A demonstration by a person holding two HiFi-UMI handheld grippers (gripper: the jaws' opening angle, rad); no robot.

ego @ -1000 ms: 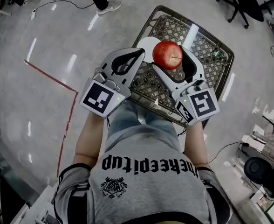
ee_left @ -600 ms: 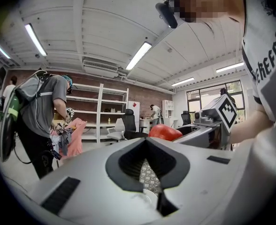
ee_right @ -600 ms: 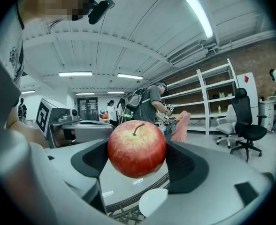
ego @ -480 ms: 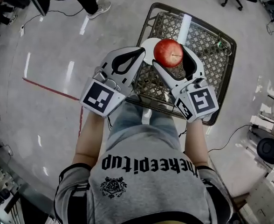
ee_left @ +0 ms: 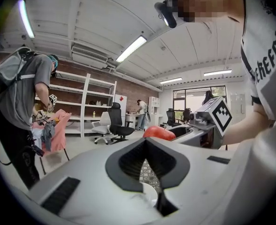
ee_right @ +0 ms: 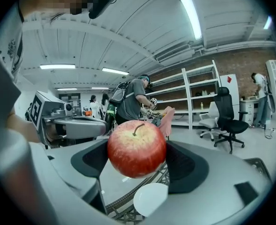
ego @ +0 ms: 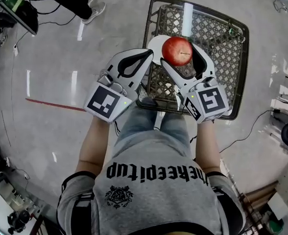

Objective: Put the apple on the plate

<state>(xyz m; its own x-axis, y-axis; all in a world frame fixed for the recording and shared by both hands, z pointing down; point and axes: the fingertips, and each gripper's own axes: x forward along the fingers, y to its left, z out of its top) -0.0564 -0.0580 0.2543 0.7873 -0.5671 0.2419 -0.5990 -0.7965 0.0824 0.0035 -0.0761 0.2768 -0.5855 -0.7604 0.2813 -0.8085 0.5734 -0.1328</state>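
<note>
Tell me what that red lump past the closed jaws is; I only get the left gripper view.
Observer: An apple, stem up, clamped between the jaws of the right gripper.
Operator: And the white sliver showing through my jaws?
Observer: A white plate lying in a wire basket, as the head view shows.
Operator: Is the apple on it?
Observer: Not yet. The right gripper view shows a gap between them, with the apple above the plate.
</note>
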